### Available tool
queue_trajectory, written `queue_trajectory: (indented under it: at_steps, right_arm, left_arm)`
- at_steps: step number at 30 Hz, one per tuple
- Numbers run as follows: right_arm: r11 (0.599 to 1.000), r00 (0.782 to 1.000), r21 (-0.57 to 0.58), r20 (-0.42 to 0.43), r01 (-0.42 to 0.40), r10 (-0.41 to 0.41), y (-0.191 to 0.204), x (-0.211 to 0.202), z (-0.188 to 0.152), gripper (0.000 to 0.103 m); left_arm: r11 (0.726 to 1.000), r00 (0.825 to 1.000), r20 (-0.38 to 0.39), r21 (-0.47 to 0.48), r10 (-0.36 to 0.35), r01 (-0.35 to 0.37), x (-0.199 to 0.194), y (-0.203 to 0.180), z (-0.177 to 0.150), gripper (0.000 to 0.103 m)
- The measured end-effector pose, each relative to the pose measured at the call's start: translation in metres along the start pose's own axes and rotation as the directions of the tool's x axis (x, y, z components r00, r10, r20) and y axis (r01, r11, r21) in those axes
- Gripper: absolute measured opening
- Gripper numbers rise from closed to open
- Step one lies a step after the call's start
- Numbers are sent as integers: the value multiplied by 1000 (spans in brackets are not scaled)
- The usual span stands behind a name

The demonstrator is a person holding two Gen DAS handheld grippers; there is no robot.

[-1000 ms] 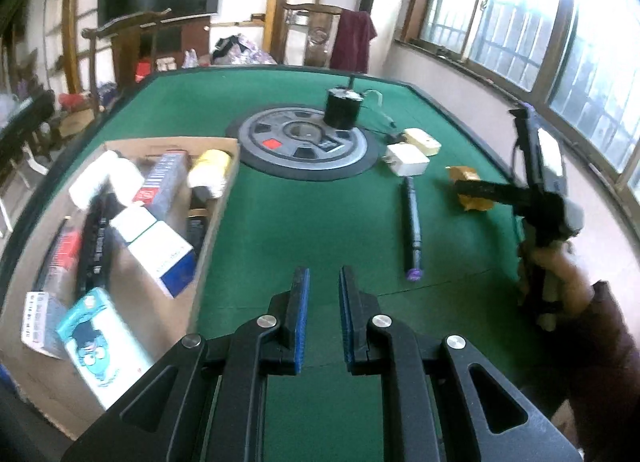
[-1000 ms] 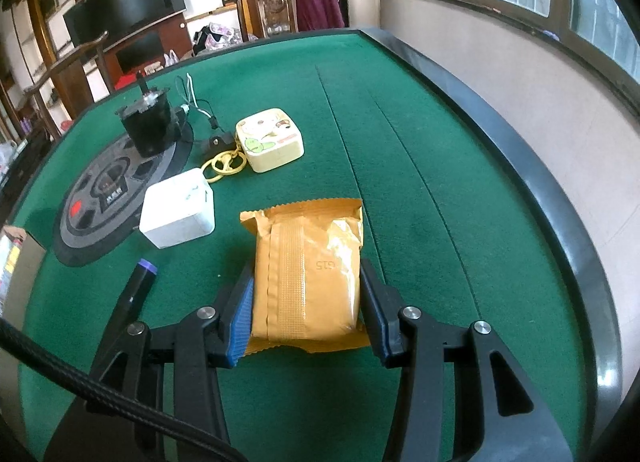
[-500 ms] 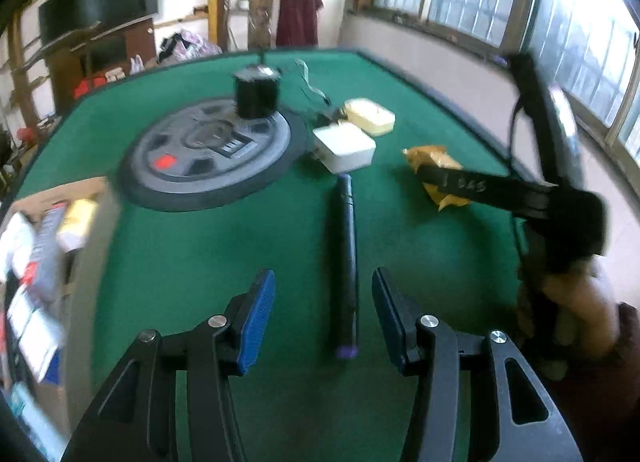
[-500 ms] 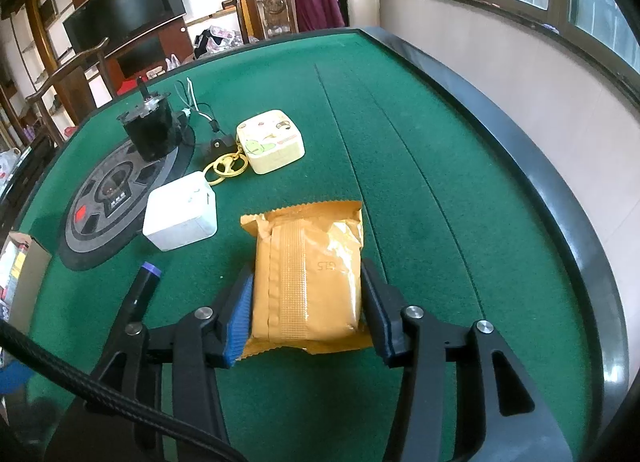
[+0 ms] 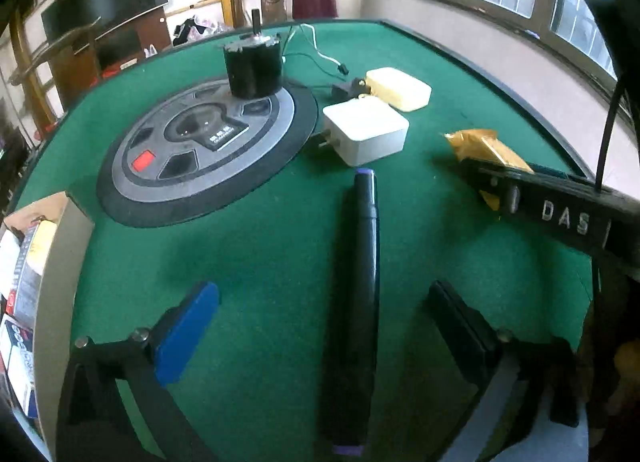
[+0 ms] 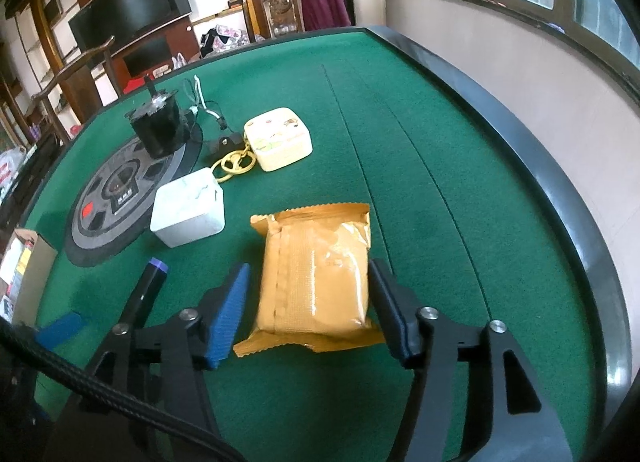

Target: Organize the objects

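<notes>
With both grippers poised to grasp, the left gripper [image 5: 324,326] straddles the pen [image 5: 356,302] and the right gripper [image 6: 308,306] the packet [image 6: 316,282], jaws open, both lying on the counter [image 6: 420,149]; next, close, then lift toward the box [image 5: 56,262].

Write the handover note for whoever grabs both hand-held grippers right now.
Left hand-held gripper: open wide, straddling the black marker, not closed on it.
Right hand-held gripper: open around the orange snack packet, which lies on the green table.
Cardboard box at left already holds several items.
Left: marker, packet, white adapter, cream case with keyring, black motor.
</notes>
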State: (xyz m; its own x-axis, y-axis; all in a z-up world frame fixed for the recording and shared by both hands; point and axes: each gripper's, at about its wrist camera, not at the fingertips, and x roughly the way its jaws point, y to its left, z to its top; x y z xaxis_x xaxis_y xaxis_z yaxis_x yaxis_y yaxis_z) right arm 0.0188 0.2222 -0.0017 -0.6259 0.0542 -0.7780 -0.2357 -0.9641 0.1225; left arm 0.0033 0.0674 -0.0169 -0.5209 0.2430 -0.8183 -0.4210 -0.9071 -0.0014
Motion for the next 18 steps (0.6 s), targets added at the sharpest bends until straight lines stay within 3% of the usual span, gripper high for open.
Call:
queue_trajectory:
  at_steps: [4, 5, 6, 7, 8, 10, 12, 18]
  right_arm:
    - [1000, 1000, -9, -3, 11, -11, 1, 1, 0, 65]
    - [1000, 1000, -9, -3, 10, -10, 1, 1, 0, 65]
    - [1000, 1000, -9, -4, 10, -10, 1, 1, 0, 65]
    - [1000, 1000, -10, -4, 12, -12, 1, 1, 0, 65]
    - [1000, 1000, -14, -5, 18, -18, 2, 1, 0, 65]
    - [999, 999, -28, -7, 42, -42, 5, 2, -1, 62]
    - [998, 999, -26, 0, 54, -54, 4, 1, -2, 50]
    - [1000, 1000, 3, 9, 17, -17, -2, -2, -2, 47]
  left_arm:
    - [1000, 1000, 4, -5, 7, -7, 0, -1, -1, 98]
    - [1000, 1000, 16, 2, 3, -3, -4, -3, -2, 83]
    - [1000, 999, 36, 21, -9, 8, -8, -6, -4, 53]
    - [999, 999, 47, 45, -22, 20, -12, -8, -5, 38]
    - [997, 998, 42, 67, -36, 33, -15, -11, -6, 12]
    - [997, 999, 33, 66, -42, 40, -16, -11, -8, 11]
    - [997, 998, 35, 50, -55, 53, -18, -6, -11, 11]
    - [993, 993, 41, -38, -110, 112, -37, 15, -26, 12]
